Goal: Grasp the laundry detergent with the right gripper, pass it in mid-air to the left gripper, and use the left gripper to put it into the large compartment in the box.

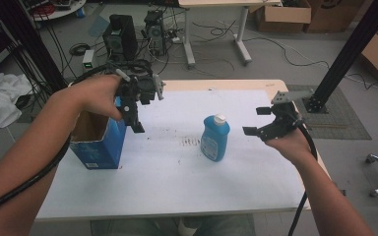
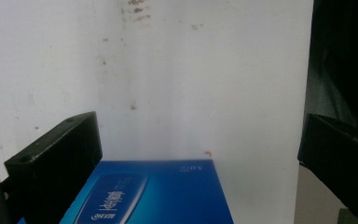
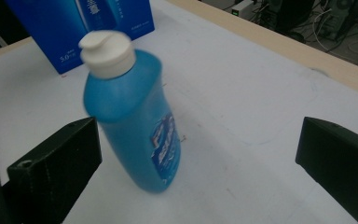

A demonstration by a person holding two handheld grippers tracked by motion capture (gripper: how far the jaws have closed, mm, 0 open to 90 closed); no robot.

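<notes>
Nearest the high camera, both my forearms come in from the bottom edge, one set of tongs in each hand. On the white-covered wooden table (image 1: 256, 177) stands a blue plastic bottle with a white flip cap (image 1: 215, 138), upright near the middle, and I place everything else from it.

To the bottle's right, apart from it and above the table, is my right gripper (image 1: 259, 121), jaws spread wide with nothing between them. In its own view the blue bottle (image 3: 133, 121) stands ahead, nearer the left jaw than the right, touching neither. It carries a small label with red and white marks; the print is too blurred for me to read.

Well to the bottle's left stands an open-topped blue cardboard box (image 1: 100, 142), near the table's left edge. My left gripper (image 1: 134, 118) hangs just at that box's upper right corner, pointing down, jaws wide apart and empty. In its view the box's blue face (image 2: 158, 193) shows between the jaws, printed with white characters I cannot make out and a small "5.0". From the right gripper view the same box (image 3: 79, 28) rises behind the bottle, with "5.0" in white near its lower corner.
</notes>
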